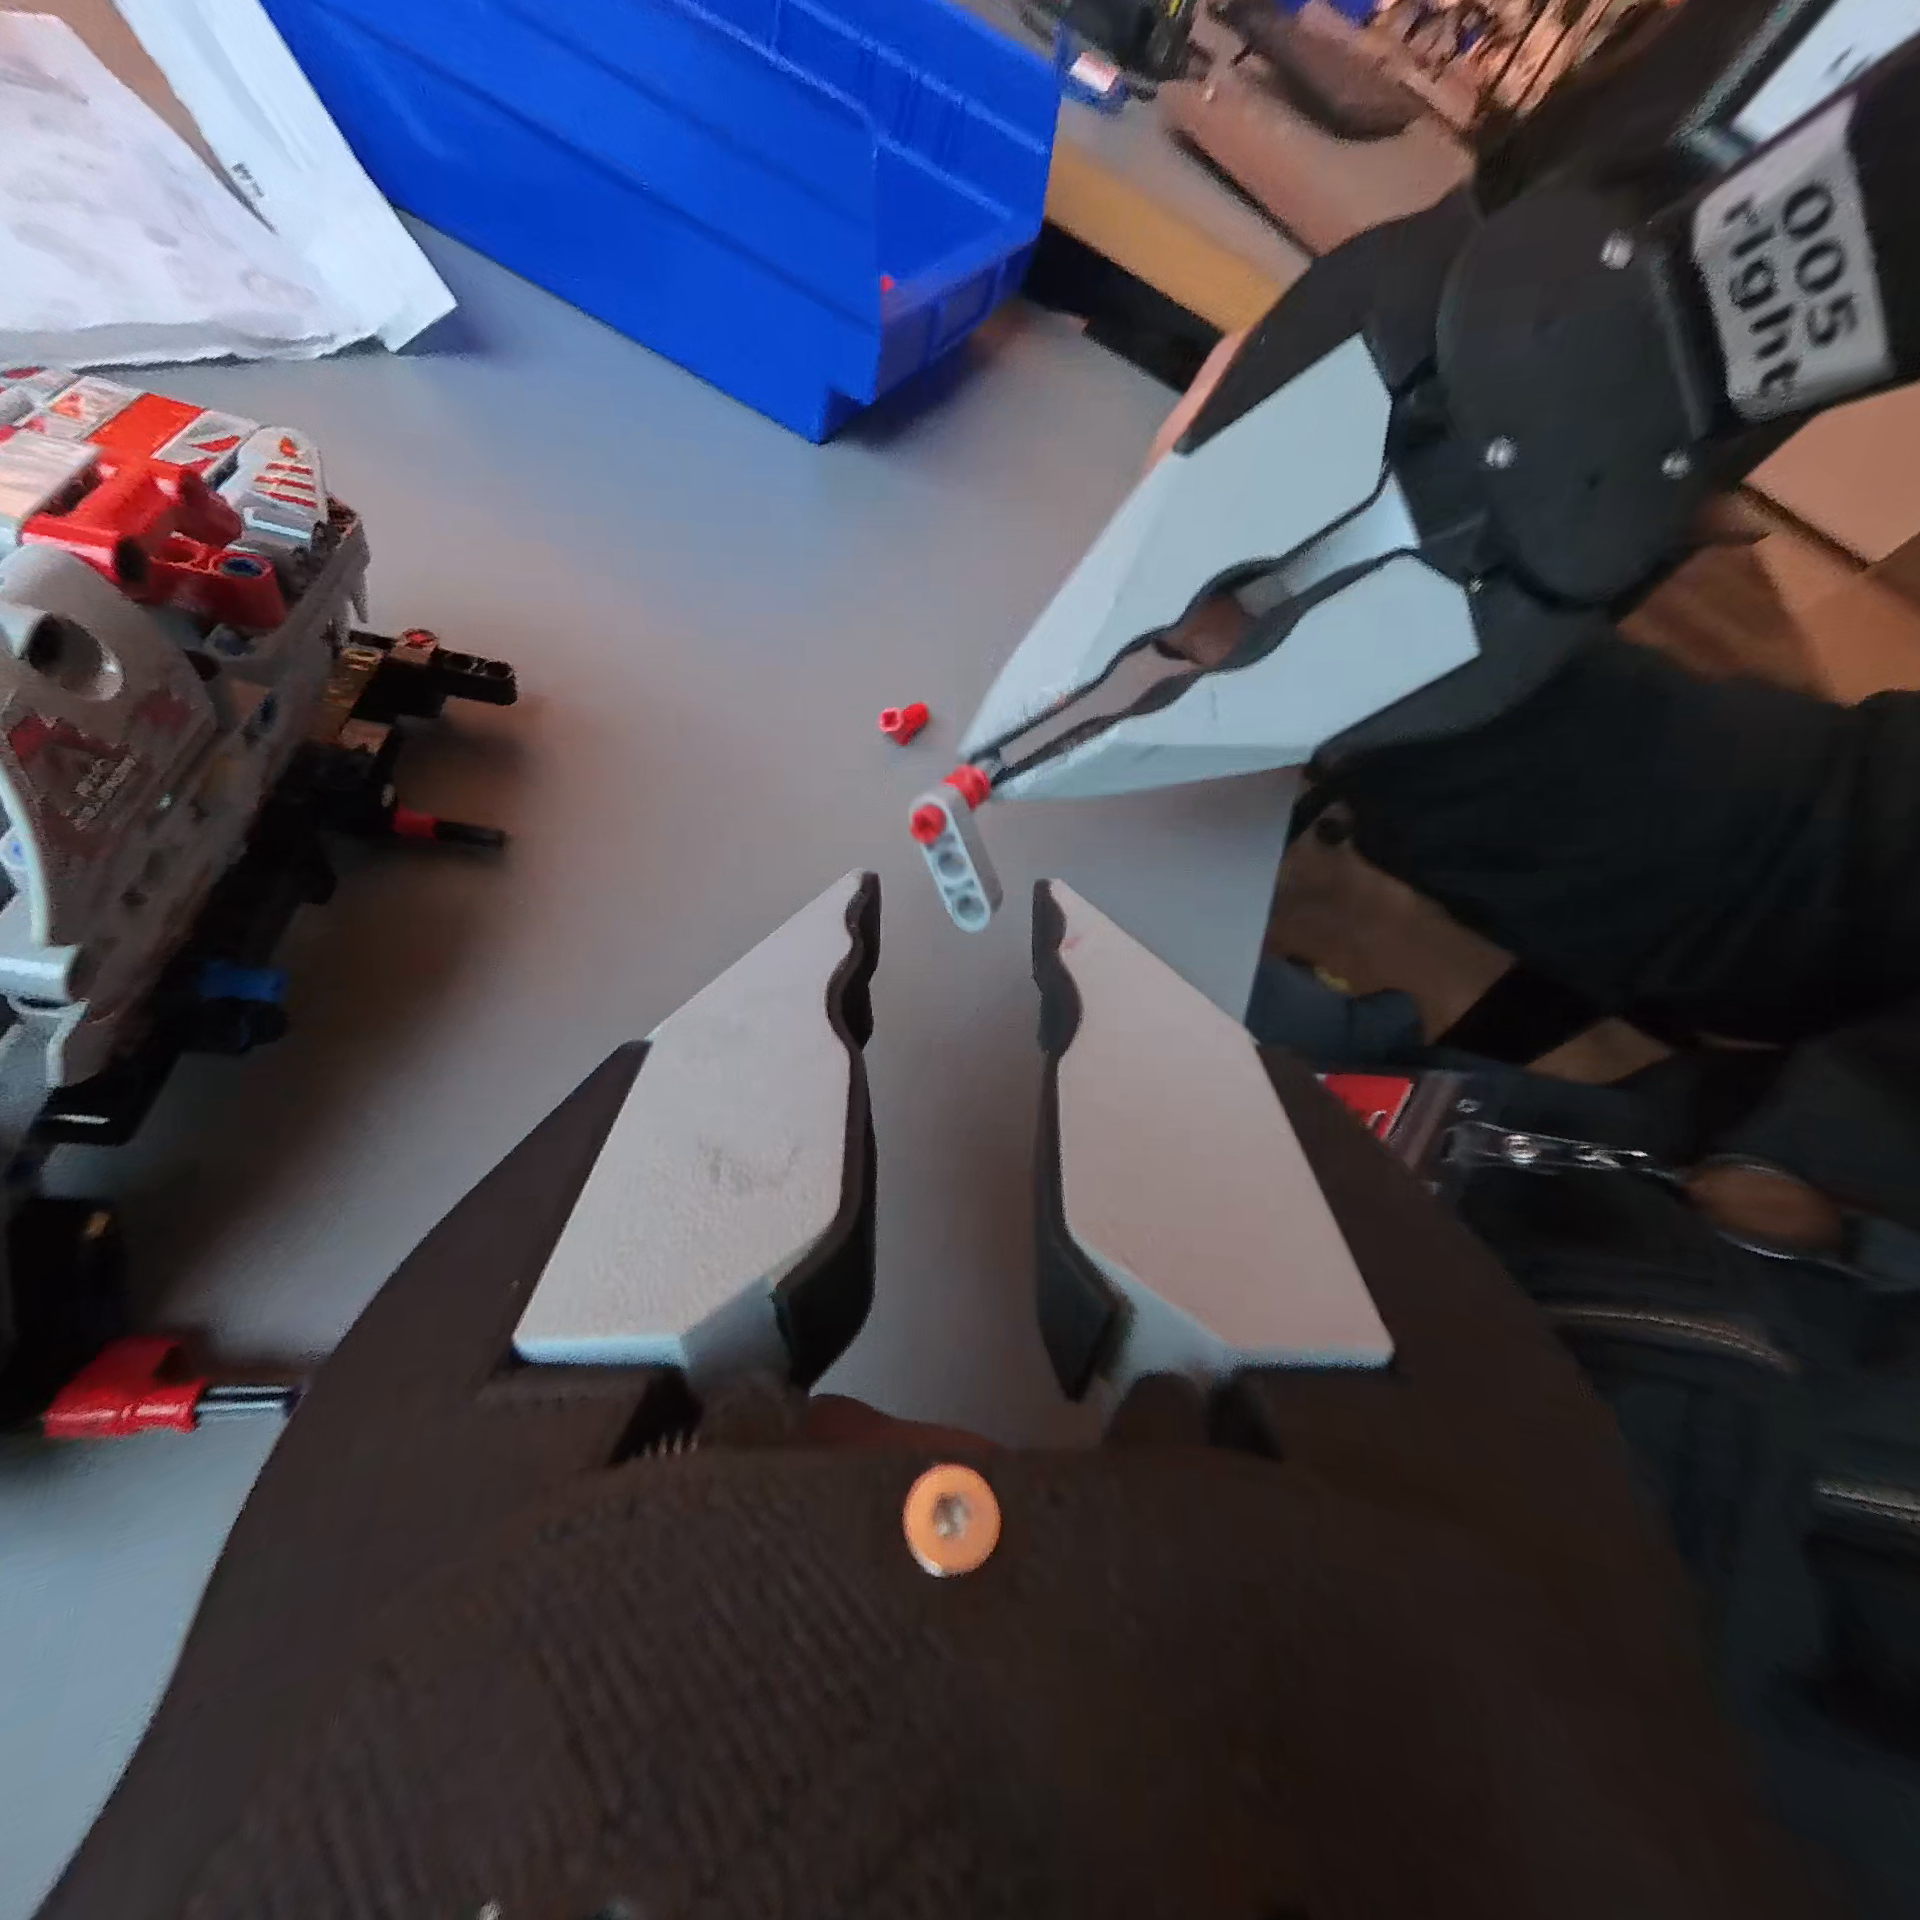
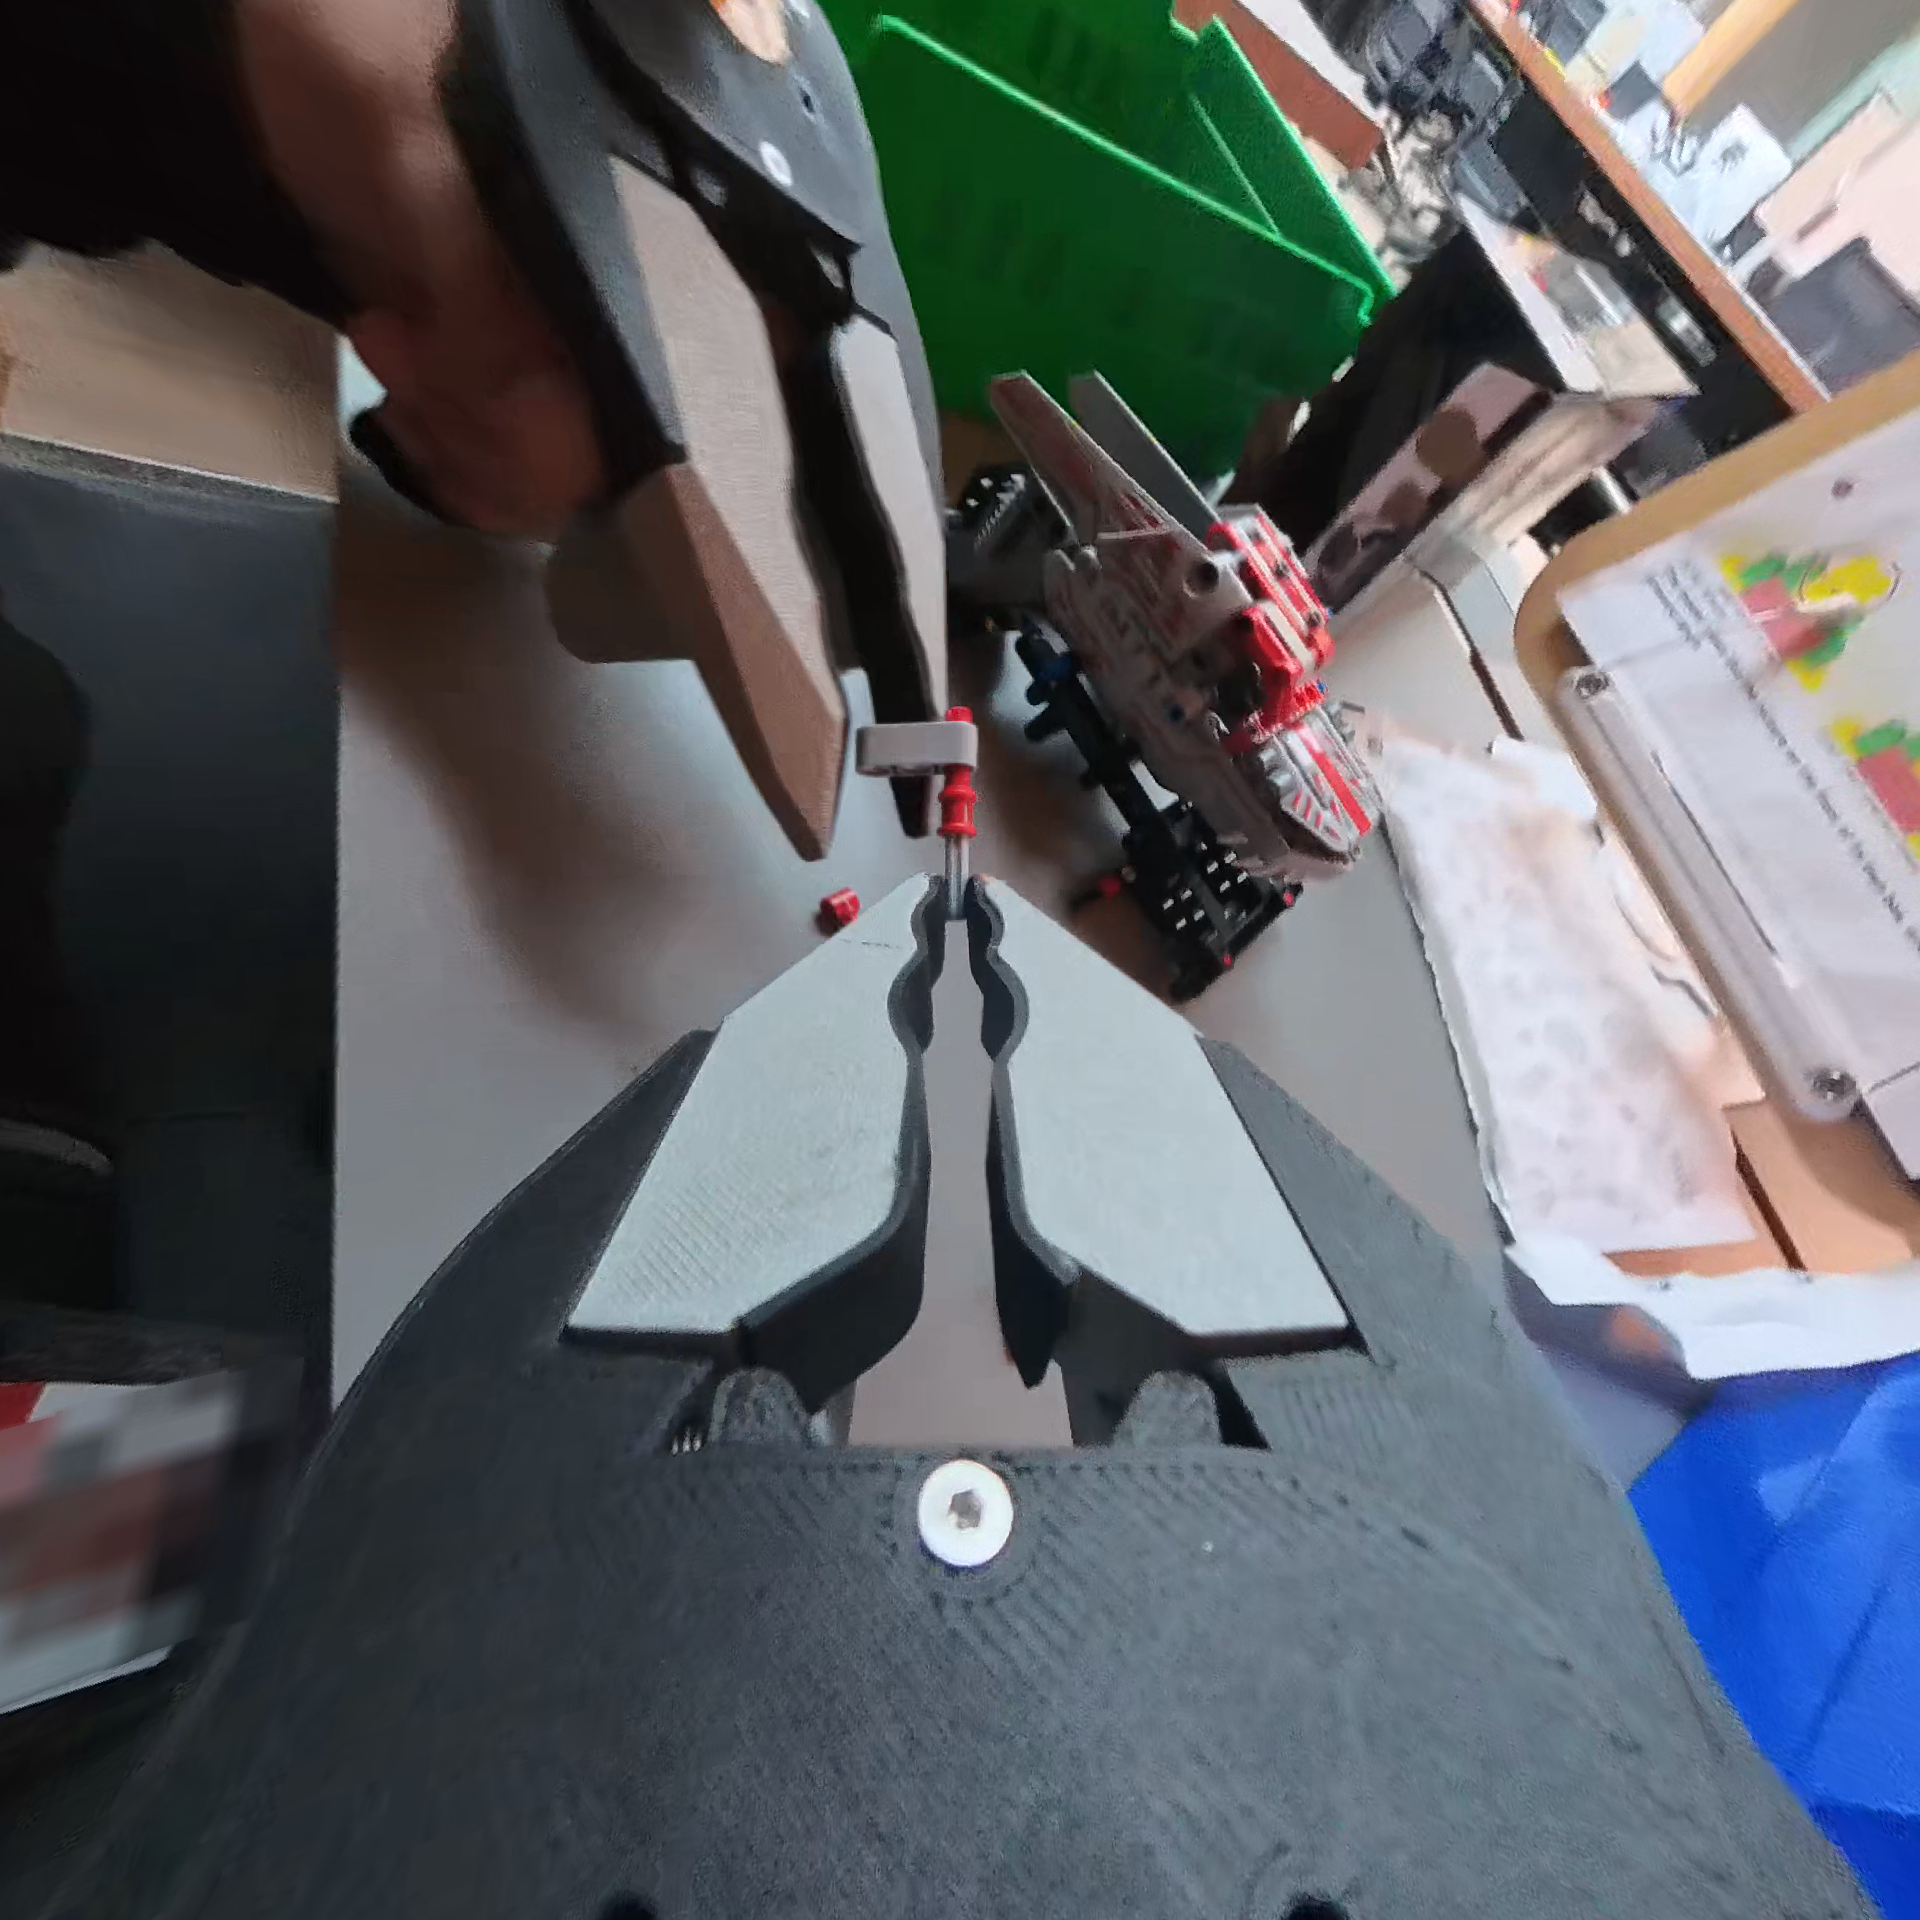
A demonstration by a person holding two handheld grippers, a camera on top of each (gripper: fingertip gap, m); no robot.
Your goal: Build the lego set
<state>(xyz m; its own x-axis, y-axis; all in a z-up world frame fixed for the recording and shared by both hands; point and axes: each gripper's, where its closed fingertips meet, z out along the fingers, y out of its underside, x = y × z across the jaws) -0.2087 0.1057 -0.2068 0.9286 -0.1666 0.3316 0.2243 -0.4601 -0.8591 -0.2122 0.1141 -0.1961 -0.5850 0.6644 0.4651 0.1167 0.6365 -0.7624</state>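
My right gripper point(image 2: 951, 896) is shut on the thin grey end of a red axle pin point(image 2: 954, 805). The pin passes through the end hole of a short grey beam point(image 2: 920, 748), held above the table. In the left wrist view, the beam point(image 1: 961, 873) hangs from the pin point(image 1: 927, 823) at the right gripper's tips point(image 1: 985, 787). My left gripper point(image 1: 956, 899) is open, its tips just short of the beam's free end, one on each side. It also shows in the right wrist view point(image 2: 868, 831), where one finger hides part of the beam. The partly built red, grey and black model point(image 1: 156, 644) point(image 2: 1195, 665) stands nearby.
A small loose red piece point(image 1: 902, 720) point(image 2: 836, 906) lies on the grey table beside the gripper tips. A blue bin point(image 1: 727, 187) and paper sheets point(image 1: 156, 208) lie behind the model. A green bin point(image 2: 1091, 208) stands at the back. A person's hand holds the left gripper. Only a small space, under 4 cm, lies between the two pairs of fingers.
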